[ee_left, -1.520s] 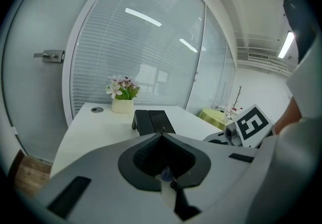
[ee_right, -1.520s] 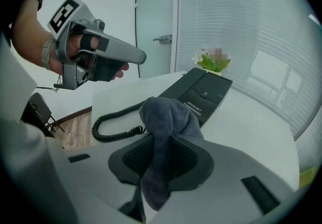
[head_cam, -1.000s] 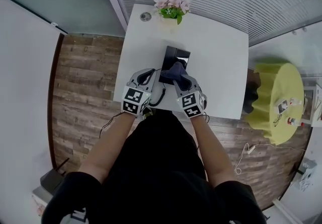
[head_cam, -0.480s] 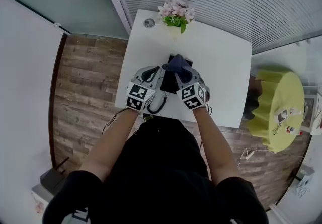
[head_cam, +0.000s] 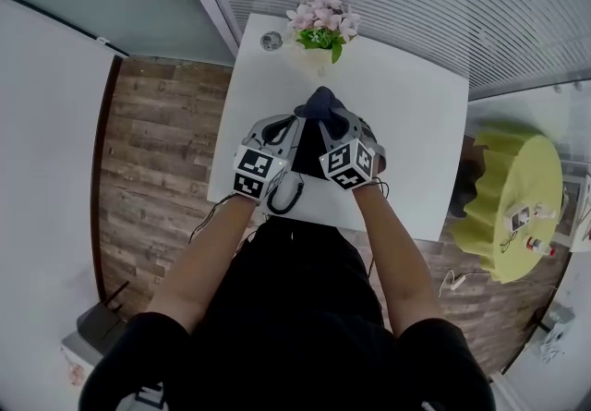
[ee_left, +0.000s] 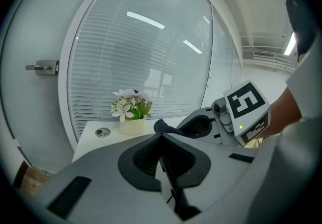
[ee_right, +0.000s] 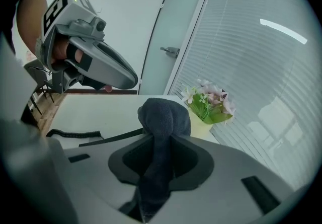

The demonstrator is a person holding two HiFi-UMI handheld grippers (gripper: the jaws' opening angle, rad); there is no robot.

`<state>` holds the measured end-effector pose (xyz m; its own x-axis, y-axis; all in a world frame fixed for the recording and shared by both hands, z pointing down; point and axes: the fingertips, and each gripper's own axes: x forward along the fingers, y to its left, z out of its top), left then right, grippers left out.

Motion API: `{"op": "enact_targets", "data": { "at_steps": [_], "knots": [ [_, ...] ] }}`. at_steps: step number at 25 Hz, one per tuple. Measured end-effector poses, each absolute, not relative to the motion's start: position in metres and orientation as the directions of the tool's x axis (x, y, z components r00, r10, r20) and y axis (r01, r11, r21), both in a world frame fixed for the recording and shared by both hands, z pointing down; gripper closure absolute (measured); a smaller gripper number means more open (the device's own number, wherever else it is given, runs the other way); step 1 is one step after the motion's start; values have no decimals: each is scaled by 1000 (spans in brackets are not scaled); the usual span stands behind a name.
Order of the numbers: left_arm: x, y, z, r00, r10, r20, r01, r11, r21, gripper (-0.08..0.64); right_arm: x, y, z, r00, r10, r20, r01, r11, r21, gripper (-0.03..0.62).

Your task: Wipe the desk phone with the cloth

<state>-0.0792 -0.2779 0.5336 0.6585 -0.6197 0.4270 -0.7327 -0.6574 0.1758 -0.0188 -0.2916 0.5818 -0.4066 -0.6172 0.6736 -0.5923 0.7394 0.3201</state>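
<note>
The black desk phone lies on the white table, mostly covered by both grippers; its coiled cord curls toward the near edge. My right gripper is shut on a dark blue cloth, which bulges out past the jaws over the phone's far end. In the right gripper view the cloth fills the jaws, with the phone's edge and cord beyond. My left gripper sits beside it at the phone's left, jaws shut with nothing seen between them.
A pot of pink flowers stands at the table's far edge, with a small round disc to its left. A yellow stool holding small items is off to the right. A glass wall with blinds and a door handle lie behind the table.
Both grippers have slid away from me along the phone toward the flowers. The cloth has gone with the right gripper to the phone's far end.
</note>
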Motion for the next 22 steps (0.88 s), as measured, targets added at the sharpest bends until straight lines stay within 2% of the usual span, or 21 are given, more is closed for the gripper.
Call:
{"op": "enact_targets", "data": {
  "at_steps": [11,22],
  "knots": [
    [-82,-279,545,648,-627,432,-744,-642,184,549,-25,-284,595,-388,-630,673,-518,753,405,494],
    [-89,-264,559,637,-631,443,-755,-626,193,549,-30,-264,607,-388,-614,687,-487,770,413,495]
  ]
}}
